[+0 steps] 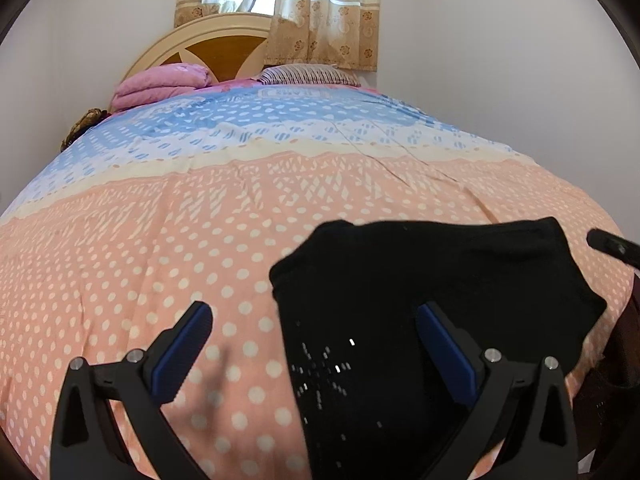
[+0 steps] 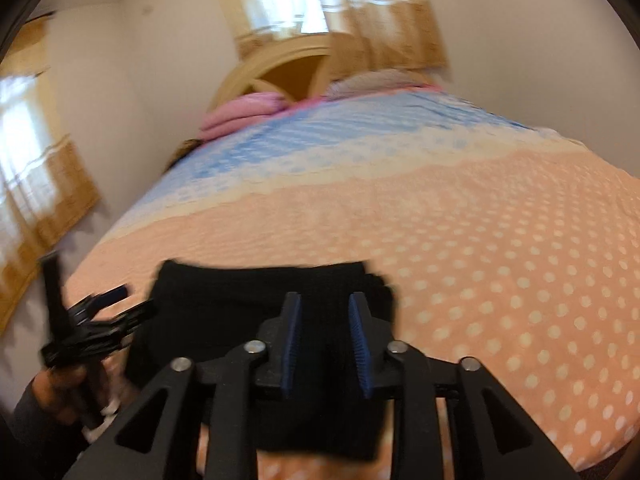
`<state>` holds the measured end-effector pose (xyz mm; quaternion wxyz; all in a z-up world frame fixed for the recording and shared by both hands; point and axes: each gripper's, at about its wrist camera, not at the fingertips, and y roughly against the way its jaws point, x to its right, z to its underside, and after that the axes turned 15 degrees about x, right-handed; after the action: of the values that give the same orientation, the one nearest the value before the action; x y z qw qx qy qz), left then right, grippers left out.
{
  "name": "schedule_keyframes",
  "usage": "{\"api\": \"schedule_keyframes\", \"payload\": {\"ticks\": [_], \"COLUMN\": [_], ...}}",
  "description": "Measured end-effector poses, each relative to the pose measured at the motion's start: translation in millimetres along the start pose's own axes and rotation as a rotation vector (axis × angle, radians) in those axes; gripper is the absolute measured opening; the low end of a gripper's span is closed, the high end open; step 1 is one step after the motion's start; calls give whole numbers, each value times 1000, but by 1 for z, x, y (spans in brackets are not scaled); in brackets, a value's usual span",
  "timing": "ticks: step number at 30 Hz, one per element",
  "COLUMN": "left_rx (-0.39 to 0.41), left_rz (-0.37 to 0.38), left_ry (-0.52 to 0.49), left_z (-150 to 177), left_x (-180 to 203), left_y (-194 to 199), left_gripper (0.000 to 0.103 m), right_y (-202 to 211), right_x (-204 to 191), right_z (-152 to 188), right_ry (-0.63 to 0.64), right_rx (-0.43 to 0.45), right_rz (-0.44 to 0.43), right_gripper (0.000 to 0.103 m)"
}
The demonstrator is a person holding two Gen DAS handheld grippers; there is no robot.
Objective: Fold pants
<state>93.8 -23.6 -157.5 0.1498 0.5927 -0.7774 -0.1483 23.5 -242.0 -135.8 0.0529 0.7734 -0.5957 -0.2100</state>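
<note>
The black pants (image 1: 432, 292) lie bunched and folded on the near part of the bed; they also show in the right wrist view (image 2: 260, 292). My left gripper (image 1: 316, 320) is wide open, its right finger over the pants and its left finger over the bedspread, holding nothing. My right gripper (image 2: 326, 312) hovers over the pants with its jaws partly open, a clear gap between the blue pads, nothing held. The left gripper also shows in the right wrist view (image 2: 116, 300), held in a hand at the pants' left edge. The right wrist view is blurred.
The bed has a peach polka-dot and blue patterned bedspread (image 1: 200, 208). A folded pink blanket (image 1: 156, 86) and a striped pillow (image 1: 308, 74) lie by the wooden headboard (image 1: 216, 52). A curtained window (image 1: 280, 0) is behind. White walls flank the bed.
</note>
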Motion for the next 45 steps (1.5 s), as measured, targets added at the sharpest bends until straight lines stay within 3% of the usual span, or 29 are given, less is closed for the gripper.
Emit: {"api": "schedule_keyframes", "payload": {"ticks": [3,8,12,24,32,36,40,43,45], "left_rx": [-6,-22,-36,-54,-61,-55,-59,-72,-83], "left_rz": [11,16,21,37,41,55,75,90,96], "left_ry": [1,13,29,47,44,36,-10,-36,-47], "left_z": [4,8,12,19,23,23,26,31,34], "left_x": [3,3,1,-1,-1,6,20,29,31], "left_y": [4,-1,-6,7,15,18,19,17,15], "left_gripper": [103,103,103,103,103,103,103,103,103], "right_y": [2,-9,-11,-13,-5,0,-24,-55,-79], "right_x": [-19,-15,-2,0,-2,-12,-31,-40,-39], "right_z": [20,52,52,55,41,17,-6,-9,-4], "right_ry": [57,130,67,98,56,60,73,75,74], "right_rx": [-70,-138,-133,-137,-131,-53,-34,-94,-149], "right_rz": [-58,33,0,-15,-14,-30,-100,-148,-118], "right_gripper": [34,34,35,35,35,48,48,48,48]}}
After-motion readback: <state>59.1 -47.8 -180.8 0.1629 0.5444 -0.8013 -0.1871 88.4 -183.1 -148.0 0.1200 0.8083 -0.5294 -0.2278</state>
